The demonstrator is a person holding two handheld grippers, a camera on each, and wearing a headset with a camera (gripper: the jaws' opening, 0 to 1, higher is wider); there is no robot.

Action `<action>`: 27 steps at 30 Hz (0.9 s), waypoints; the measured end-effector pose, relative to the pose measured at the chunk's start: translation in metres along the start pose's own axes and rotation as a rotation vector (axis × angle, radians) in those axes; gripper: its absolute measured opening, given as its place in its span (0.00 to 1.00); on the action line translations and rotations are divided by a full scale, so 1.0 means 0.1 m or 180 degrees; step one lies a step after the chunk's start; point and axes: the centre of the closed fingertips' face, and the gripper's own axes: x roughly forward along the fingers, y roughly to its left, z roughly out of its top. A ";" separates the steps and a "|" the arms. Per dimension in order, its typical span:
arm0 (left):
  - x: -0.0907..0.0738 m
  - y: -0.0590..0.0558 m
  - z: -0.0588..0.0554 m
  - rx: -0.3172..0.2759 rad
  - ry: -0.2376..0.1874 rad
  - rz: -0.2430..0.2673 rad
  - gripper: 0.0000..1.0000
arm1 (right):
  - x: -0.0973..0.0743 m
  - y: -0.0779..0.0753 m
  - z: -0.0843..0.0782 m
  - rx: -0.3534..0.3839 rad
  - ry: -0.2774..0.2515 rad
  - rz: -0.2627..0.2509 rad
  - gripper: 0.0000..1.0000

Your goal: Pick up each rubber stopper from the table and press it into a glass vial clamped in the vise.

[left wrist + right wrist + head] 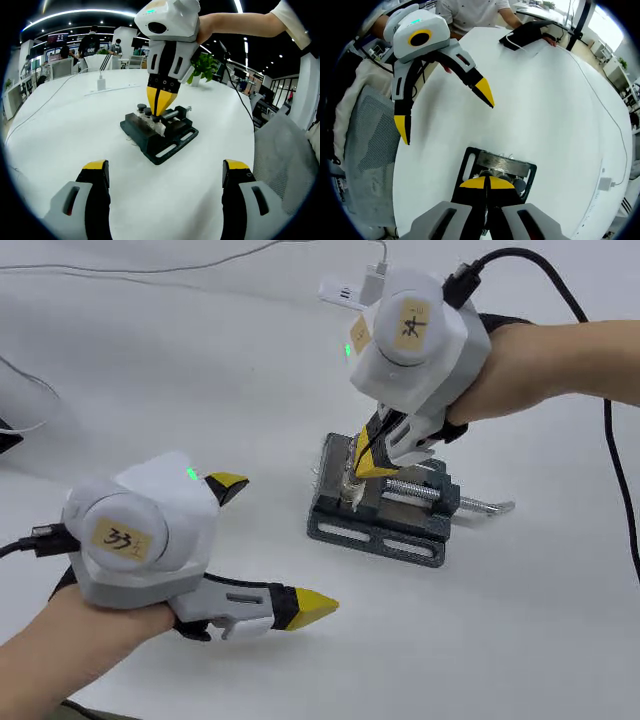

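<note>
right tongs [368,466] pressed together, tips pointing down onto the glass vials [148,116] clamped in the black vise [392,528]; whether a stopper sits between the tips cannot be told. black rubber stoppers [142,106] cap the vials beside them. left tongs [272,545] spread wide, holding nothing, over bare bench [500,640]. the vise stands well in from the bench edges.

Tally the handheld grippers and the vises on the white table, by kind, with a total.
Grippers: 2, the left gripper and the right gripper
vise: 1
Total: 3
</note>
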 end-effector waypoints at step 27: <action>-0.01 0.01 0.02 -0.0054 -0.0065 0.0055 0.92 | -0.01 0.04 0.02 0.0090 0.0102 -0.0031 0.00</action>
